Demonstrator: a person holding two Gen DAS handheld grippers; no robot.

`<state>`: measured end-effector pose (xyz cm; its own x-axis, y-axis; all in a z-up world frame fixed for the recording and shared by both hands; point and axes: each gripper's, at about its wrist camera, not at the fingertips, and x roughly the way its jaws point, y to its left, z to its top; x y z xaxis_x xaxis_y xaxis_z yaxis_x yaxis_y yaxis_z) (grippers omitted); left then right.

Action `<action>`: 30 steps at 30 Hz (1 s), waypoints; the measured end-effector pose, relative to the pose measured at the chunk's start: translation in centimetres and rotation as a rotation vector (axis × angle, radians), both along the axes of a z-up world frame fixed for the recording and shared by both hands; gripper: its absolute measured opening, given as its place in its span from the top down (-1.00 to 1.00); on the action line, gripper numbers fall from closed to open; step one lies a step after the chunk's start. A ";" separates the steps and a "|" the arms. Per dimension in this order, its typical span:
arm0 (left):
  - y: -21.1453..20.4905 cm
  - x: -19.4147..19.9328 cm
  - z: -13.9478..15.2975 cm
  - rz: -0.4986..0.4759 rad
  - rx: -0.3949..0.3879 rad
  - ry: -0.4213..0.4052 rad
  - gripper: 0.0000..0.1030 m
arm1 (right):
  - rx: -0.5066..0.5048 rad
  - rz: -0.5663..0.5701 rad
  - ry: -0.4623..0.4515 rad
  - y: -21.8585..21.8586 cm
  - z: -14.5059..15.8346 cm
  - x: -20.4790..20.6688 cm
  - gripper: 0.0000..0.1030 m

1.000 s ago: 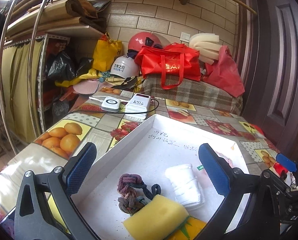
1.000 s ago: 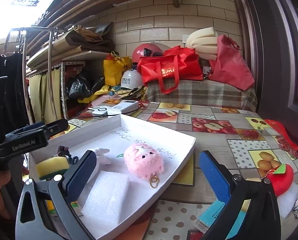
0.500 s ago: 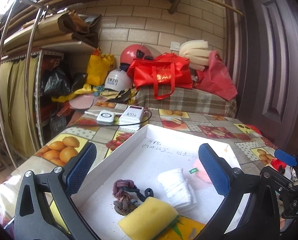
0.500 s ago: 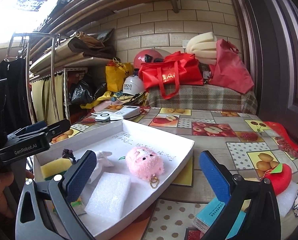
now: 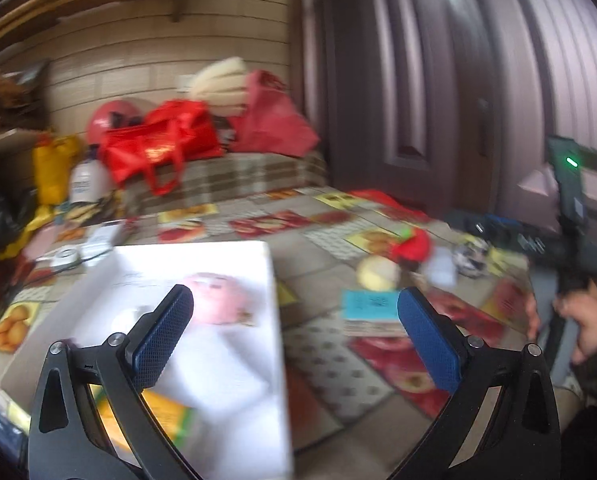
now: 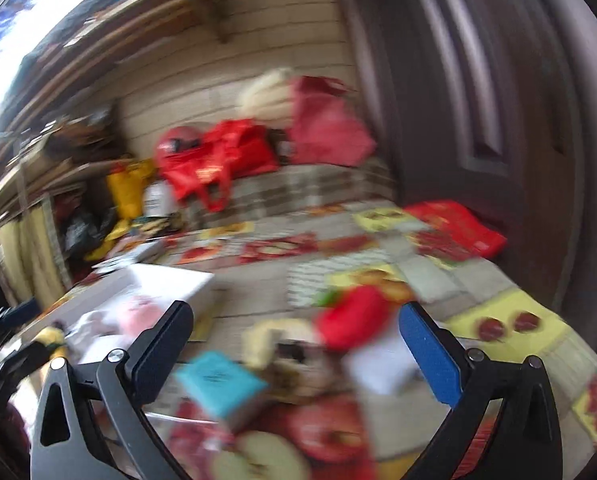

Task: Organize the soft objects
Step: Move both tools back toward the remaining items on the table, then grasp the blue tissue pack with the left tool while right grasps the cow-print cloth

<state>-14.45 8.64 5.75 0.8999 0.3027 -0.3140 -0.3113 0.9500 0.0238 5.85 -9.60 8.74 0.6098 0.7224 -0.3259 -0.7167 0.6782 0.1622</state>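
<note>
Both views are motion-blurred. The white tray (image 5: 218, 432) holds a pink plush (image 5: 214, 300), white foam (image 5: 218, 364) and a yellow sponge (image 5: 158, 412). My left gripper (image 5: 294, 328) is open and empty, above the tray's right edge. My right gripper (image 6: 294, 344) is open and empty, above a loose pile on the table: a red plush pepper (image 6: 354, 316), a yellowish soft item (image 6: 270, 336), a white foam block (image 6: 382, 364) and a teal box (image 6: 218, 384). The tray (image 6: 170, 280) lies to its left. The pepper (image 5: 412, 244) also shows in the left wrist view.
A fruit-patterned tablecloth (image 5: 338, 364) covers the table. Red bags (image 5: 162, 148), helmets and a plaid-covered box stand at the back wall. A dark door (image 5: 438, 100) is on the right. The right hand (image 5: 586, 320) and its gripper handle show at the left view's right edge.
Both grippers have swung quickly to the right, away from the tray and toward the pile of loose items at the table's right side. Both stay open and empty.
</note>
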 end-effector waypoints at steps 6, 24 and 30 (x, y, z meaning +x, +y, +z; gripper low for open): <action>-3.1 4.9 -0.9 -0.093 -0.018 0.163 -0.99 | -0.151 -0.075 0.166 -3.7 -1.6 6.0 -1.00; -1.8 16.0 -3.9 -0.074 -0.160 0.427 -0.97 | -0.379 0.005 0.301 -0.5 -4.7 8.4 -0.68; -2.0 17.2 -5.2 -0.113 -0.179 0.507 -0.48 | -0.393 0.045 0.271 -0.2 -4.6 7.5 -0.12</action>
<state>2.72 6.63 0.59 0.6463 0.1152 -0.7544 -0.1988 0.9798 -0.0207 13.36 -9.82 4.12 0.4360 0.5362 -0.7228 -0.7143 0.6947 0.0846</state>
